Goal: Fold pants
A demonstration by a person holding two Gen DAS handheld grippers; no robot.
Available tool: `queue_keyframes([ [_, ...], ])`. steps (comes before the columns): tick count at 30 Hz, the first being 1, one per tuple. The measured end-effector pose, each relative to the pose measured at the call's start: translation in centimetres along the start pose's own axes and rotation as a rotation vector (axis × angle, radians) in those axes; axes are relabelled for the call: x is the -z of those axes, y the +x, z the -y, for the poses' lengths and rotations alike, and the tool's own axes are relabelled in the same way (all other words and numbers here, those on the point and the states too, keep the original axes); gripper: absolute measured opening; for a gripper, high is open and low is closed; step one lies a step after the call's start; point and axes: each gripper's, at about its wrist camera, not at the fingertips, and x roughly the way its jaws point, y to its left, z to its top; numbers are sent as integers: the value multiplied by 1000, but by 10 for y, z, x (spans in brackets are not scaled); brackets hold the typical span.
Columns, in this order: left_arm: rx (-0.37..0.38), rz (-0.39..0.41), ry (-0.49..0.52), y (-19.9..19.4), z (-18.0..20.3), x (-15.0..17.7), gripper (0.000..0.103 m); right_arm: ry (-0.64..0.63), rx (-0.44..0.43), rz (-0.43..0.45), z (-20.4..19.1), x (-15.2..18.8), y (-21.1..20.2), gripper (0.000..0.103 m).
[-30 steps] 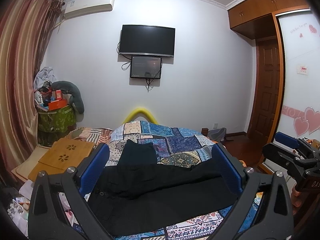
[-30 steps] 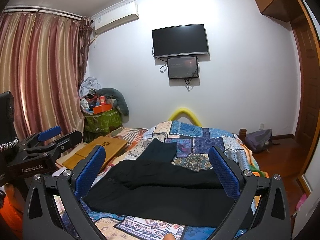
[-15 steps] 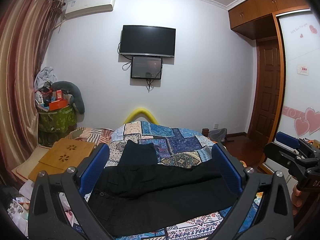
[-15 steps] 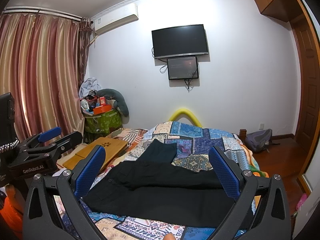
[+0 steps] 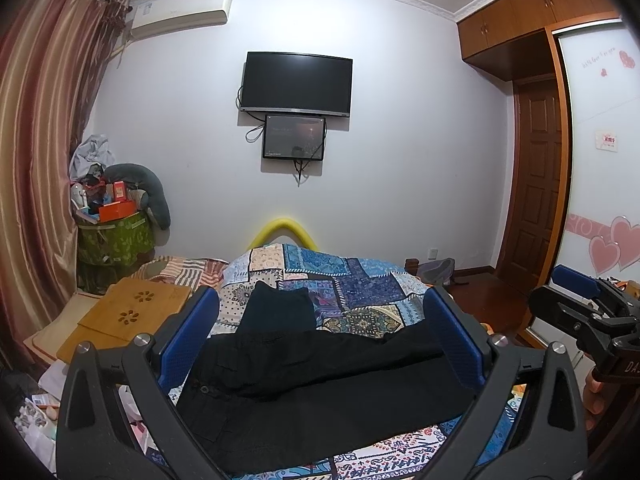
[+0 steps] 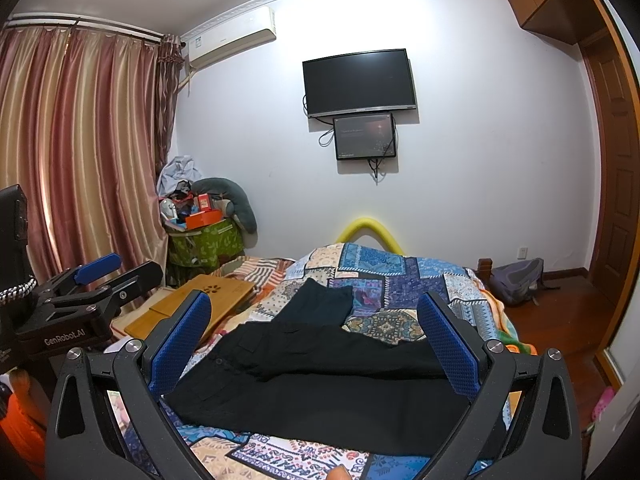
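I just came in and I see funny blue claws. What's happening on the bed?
A person is holding two grippers, one in each hand, getting ready to fold the black pants. The pants lie spread out on the patchwork quilt, with another dark folded garment lying just behind them. The left gripper and the right gripper are both open, above the bed and aimed at the pants. Neither one is holding any cloth yet, so the folding has not started.

Ahead of the claw, a white wall [image 5: 400, 140] carries a dark television [image 5: 297, 82] with a smaller screen [image 5: 294, 137] under it. Striped curtains [image 6: 80, 152] hang to the left, a wooden door [image 5: 536, 184] stands to the right, beside a bed [image 5: 340, 280] with patchwork cover.
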Motion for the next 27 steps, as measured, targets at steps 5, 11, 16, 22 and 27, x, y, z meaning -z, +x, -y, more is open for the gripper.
queue_keyframes([
  [5,2,-3,1,1,1,2,103,-3,4,-2,1,0,-2,102],
  [11,2,-13,-3,4,1,2,103,-2,8,-10,2,-2,2,102],
  [16,-3,-24,-5,9,-1,1,103,-1,9,-22,2,-1,9,102],
  [22,-18,-47,-3,30,-9,2,103,1,5,-54,7,3,29,102],
  [27,-27,-74,22,62,-21,3,103,-12,-9,-107,16,10,59,102],
])
